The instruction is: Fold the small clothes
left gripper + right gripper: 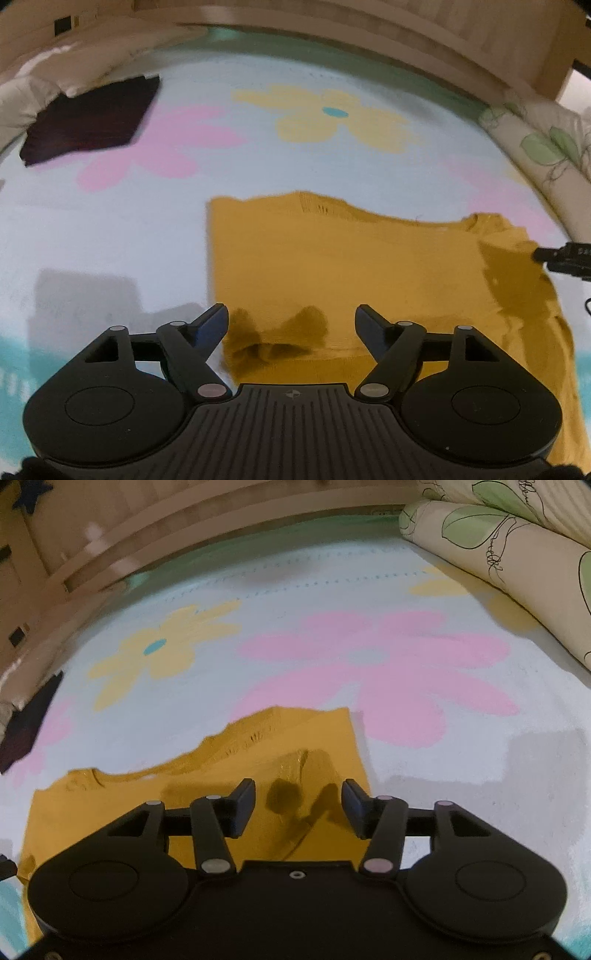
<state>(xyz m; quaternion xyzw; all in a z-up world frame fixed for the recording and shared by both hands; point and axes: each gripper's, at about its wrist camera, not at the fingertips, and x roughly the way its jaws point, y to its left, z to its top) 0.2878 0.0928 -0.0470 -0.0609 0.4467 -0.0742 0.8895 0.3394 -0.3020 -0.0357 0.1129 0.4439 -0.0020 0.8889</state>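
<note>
A mustard-yellow garment [351, 266] lies spread flat on a pale blue flowered bedspread [110, 229]. My left gripper [291, 325] hovers over its near left edge with the jaws wide apart and nothing between them. In the right wrist view the same yellow garment [122, 805] lies below, with a raised crease near its right edge. My right gripper [298, 805] is open above that crease, and the pads do not press on the cloth. The tip of the right gripper [561, 256] shows at the right edge of the left wrist view.
A dark folded garment [92, 118] lies at the far left of the bedspread [461, 775]. A leaf-patterned rolled quilt [509, 554] runs along the right side. A wooden bed frame [406, 40] bounds the far edge.
</note>
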